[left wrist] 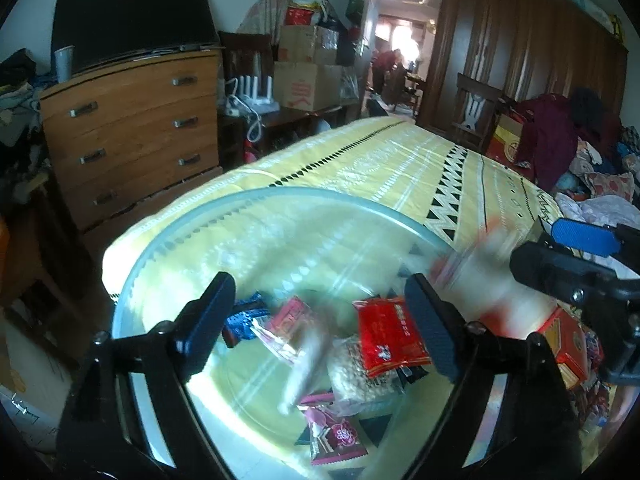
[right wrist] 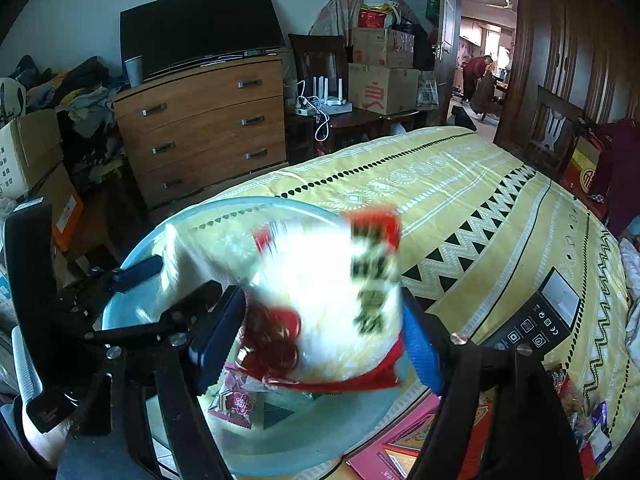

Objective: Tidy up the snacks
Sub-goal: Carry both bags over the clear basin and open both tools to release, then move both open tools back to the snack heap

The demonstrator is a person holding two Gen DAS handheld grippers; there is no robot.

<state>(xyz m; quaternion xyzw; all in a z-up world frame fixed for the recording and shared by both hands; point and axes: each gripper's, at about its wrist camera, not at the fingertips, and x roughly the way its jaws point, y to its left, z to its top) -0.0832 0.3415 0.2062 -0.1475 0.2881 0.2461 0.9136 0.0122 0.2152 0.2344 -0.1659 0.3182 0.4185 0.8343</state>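
A clear glass bowl (left wrist: 132, 276) sits on the yellow patterned bedspread (left wrist: 380, 160) and holds several snack packets: a red packet (left wrist: 388, 332), a blue one (left wrist: 244, 316), a pink plum-print one (left wrist: 336, 436) and a clear bag of puffed snacks (left wrist: 356, 376). My left gripper (left wrist: 320, 320) is open and empty above the bowl. My right gripper (right wrist: 324, 332) is shut on a large white and red snack bag (right wrist: 328, 300), blurred by motion, held over the bowl (right wrist: 280, 448). The right gripper also shows in the left wrist view (left wrist: 580, 256).
A red box (left wrist: 568, 344) and loose snacks (right wrist: 592, 432) lie right of the bowl. A black box (right wrist: 540, 316) lies on the bedspread. A wooden dresser (left wrist: 128, 128), cardboard boxes (left wrist: 308, 76) and a wardrobe (left wrist: 520, 52) stand beyond the bed.
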